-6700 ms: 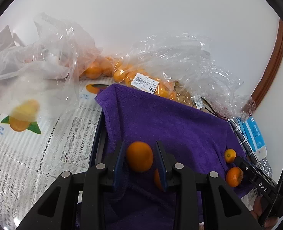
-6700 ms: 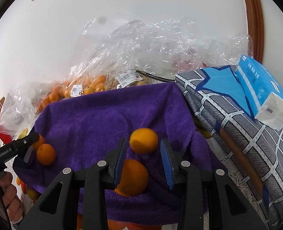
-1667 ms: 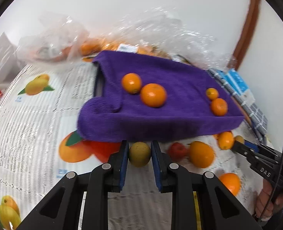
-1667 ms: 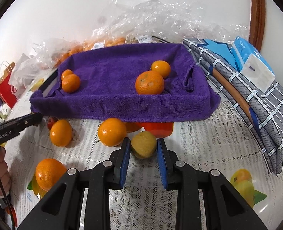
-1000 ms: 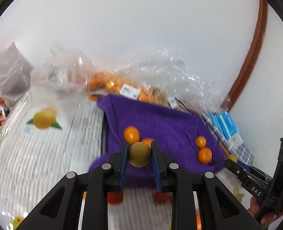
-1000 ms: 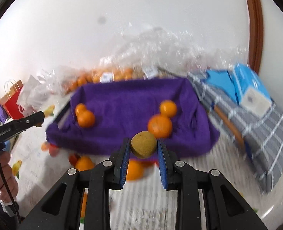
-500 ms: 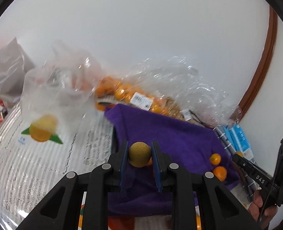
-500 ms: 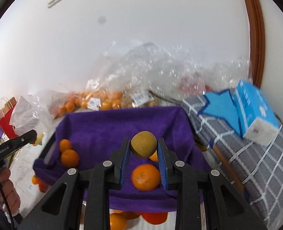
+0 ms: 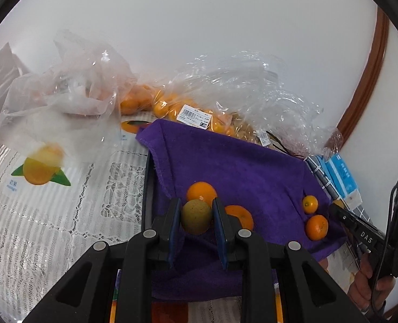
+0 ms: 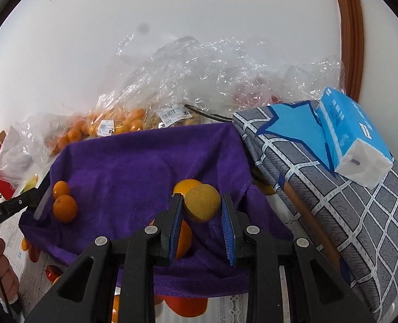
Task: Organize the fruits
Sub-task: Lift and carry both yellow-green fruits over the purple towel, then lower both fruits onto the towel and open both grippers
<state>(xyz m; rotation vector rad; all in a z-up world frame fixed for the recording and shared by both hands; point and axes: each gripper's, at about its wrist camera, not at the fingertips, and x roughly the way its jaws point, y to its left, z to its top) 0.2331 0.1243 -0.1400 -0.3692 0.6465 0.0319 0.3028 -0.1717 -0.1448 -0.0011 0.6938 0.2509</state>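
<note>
On the left: left gripper (image 9: 196, 216) clamped on a greenish fruit (image 9: 196, 216), hanging above the near left part of the purple towel (image 9: 242, 167), two oranges (image 9: 201, 191) just behind and beside it. On the right: right gripper (image 10: 202, 206) clamped on a yellowish fruit (image 10: 202, 206), above the near right part of the same towel (image 10: 123, 172), one orange (image 10: 184, 238) directly underneath. Free cloth lying ahead of and below both jaws; probably release next, beside the oranges.

A plain white wall (image 10: 199, 13) stands behind the bench (image 9: 50, 215). A brown wooden frame (image 10: 349, 27) runs along its right side. The light is soft and even.
</note>
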